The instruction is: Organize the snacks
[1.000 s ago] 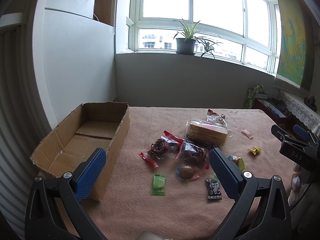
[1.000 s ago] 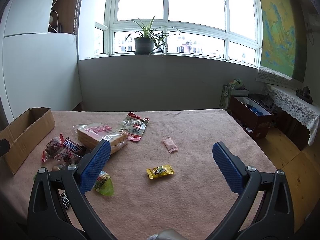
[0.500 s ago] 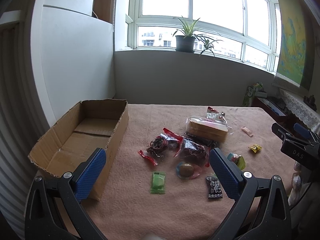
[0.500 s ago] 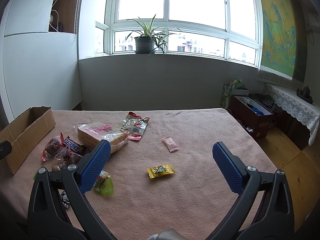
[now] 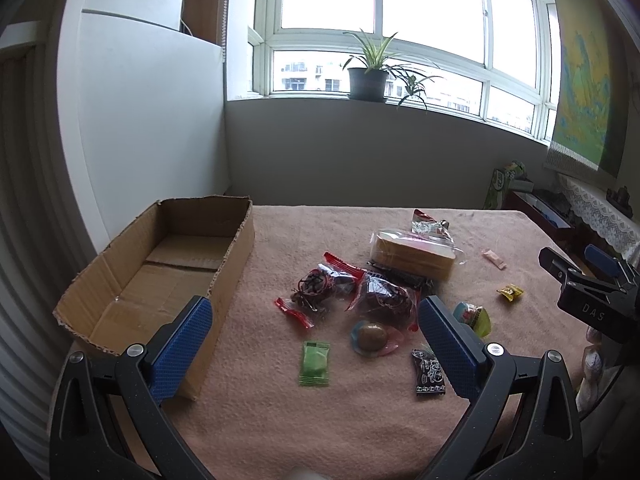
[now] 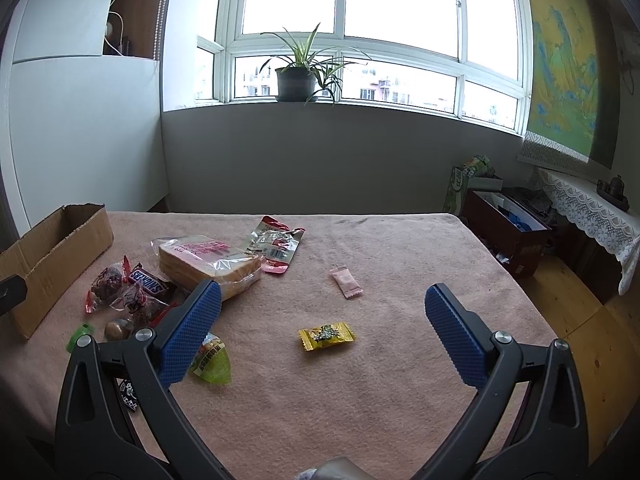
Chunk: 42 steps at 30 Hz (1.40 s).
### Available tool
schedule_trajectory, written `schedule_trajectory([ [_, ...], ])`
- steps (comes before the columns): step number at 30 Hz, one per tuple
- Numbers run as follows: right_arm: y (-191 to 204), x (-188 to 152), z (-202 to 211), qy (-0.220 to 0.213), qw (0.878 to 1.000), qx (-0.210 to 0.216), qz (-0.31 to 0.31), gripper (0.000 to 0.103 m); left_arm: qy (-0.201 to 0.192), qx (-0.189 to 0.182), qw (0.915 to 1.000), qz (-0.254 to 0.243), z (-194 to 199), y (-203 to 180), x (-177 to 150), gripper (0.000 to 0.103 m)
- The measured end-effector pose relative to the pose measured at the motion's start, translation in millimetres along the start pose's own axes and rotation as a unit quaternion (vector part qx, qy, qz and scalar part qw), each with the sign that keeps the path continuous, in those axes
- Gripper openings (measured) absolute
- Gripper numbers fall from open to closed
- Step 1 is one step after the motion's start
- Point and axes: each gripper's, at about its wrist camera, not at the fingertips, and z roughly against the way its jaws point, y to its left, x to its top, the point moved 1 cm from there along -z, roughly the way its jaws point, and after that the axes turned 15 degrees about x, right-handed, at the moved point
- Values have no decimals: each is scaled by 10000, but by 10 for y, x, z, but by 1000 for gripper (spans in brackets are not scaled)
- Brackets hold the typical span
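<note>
Little has changed: the left claw [image 5: 312, 344] has only eased slightly nearer the snacks [image 5: 360, 300]. Both it and the right claw [image 6: 320, 328] hang wide apart, empty. Snacks remain scattered on the worktop [image 6: 400, 380]; cardboard box [image 5: 160, 264] unfilled.

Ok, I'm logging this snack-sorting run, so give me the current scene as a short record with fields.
surface: pink cloth-covered table
container: cardboard box, open, no snacks visible inside
left gripper: open, holding nothing, above the green candy
right gripper: open, holding nothing, above the yellow candy
largest item: bagged sliced bread
apart from the pile: pink sachet, yellow candy
background: potted plant on the windowsill
</note>
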Motion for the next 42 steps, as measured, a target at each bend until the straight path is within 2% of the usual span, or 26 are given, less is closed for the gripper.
schedule_trajectory([
  [11, -21, -31, -14, 66, 10000, 22, 55, 103, 25, -34, 10000, -10, -23, 0, -9, 102],
  [22, -45, -137, -133, 457, 9969, 636, -35, 103, 249, -297, 9991, -155, -146, -66, -130, 102],
  [25, -6, -195, -200, 644, 9941, 868, -48, 103, 402, -495, 9976, -253, -186, -141, -198, 93],
  [28, 41, -249, -271, 821, 9902, 1129, -85, 102, 534, -617, 9959, -381, -231, -228, -274, 89],
  [31, 81, -298, -341, 1015, 9854, 1363, -110, 94, 630, -766, 9938, -511, -236, -316, -345, 82],
  [35, 129, -346, -429, 1224, 9770, 1732, -201, 91, 786, -980, 9898, -679, -248, -450, -423, 73],
  [39, 171, -375, -538, 1468, 9679, 2020, -288, 79, 942, -1178, 9847, -878, -261, -575, -522, 63],
  [42, 169, -384, -652, 1643, 9611, 2180, -422, 76, 1126, -1302, 9807, -926, -319, -643, -571, 58],
])
